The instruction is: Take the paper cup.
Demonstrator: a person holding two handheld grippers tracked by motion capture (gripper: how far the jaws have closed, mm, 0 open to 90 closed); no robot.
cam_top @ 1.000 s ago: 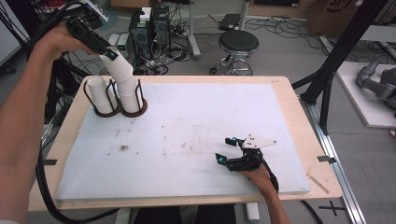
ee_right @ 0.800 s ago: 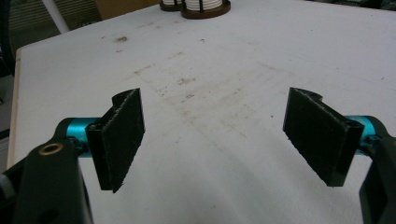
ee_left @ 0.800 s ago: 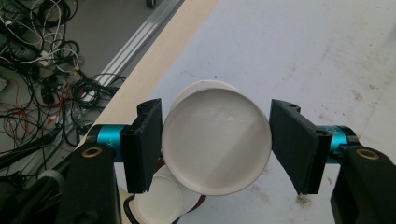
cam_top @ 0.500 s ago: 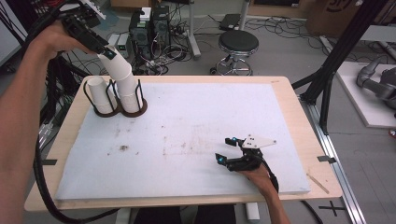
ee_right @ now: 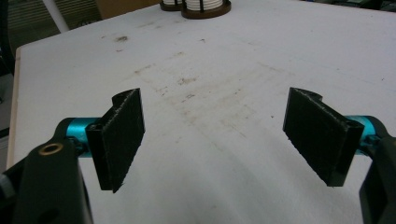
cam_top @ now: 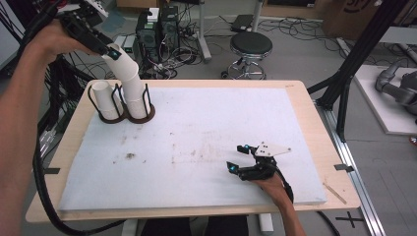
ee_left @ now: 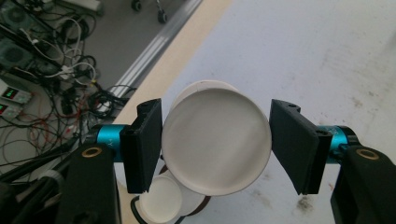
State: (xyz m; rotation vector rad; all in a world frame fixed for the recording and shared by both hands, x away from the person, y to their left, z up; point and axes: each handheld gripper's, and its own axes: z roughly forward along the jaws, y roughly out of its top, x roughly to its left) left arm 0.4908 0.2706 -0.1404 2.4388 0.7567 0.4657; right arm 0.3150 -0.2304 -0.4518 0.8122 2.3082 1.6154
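Observation:
A leaning stack of white cups (cam_top: pixel 129 73) stands in the right ring of a dark wire holder (cam_top: pixel 147 112) at the table's far left. A single white cup (cam_top: pixel 104 98) sits in the left ring. My left gripper (cam_top: pixel 114 53) is at the top of the stack, shut on the top cup. In the left gripper view the top cup's round base (ee_left: pixel 216 154) fills the gap between both jaws of this gripper (ee_left: pixel 217 135). My right gripper (cam_top: pixel 235 157) rests open on the white mat near the front right. Nothing lies between its jaws (ee_right: pixel 215 126). The holder (ee_right: pixel 205 8) shows far ahead of it.
The white mat (cam_top: pixel 206 123) covering the wooden table carries faint brown stains (cam_top: pixel 130 156) near its middle and left. Behind the table are a round stool (cam_top: pixel 251 45), computer boxes (cam_top: pixel 157 29) and floor cables. A black frame leg (cam_top: pixel 354 64) rises at the right.
My left gripper has shifted slightly up and to the left with the top of the cup stack, which leans a little more. The right gripper has stayed put.

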